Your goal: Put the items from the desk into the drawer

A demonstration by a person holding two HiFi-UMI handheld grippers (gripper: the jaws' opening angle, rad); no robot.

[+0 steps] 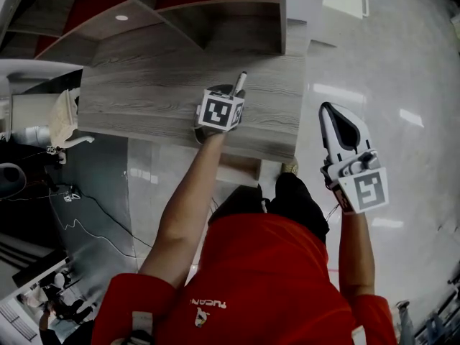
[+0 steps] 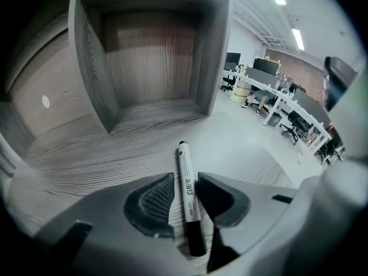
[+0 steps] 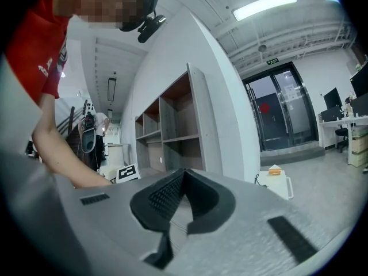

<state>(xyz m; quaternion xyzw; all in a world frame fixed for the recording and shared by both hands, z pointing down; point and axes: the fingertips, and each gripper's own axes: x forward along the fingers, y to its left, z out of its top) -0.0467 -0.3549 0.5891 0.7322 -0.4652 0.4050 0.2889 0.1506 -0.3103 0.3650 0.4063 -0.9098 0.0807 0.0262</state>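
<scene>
Centrally, a whiteboard marker (image 2: 186,194): slim white barrel with dark print, a black cap at the near end and a small dark tip at the far end. It runs lengthwise between the jaws of the left gripper (image 2: 185,180), which press against its sides at mid-barrel, the tip protruding forward over the grey wood-grain desk (image 2: 86,154). The right gripper (image 3: 183,174) is empty, jaws together, held right of the desk above the floor (image 1: 402,63).
</scene>
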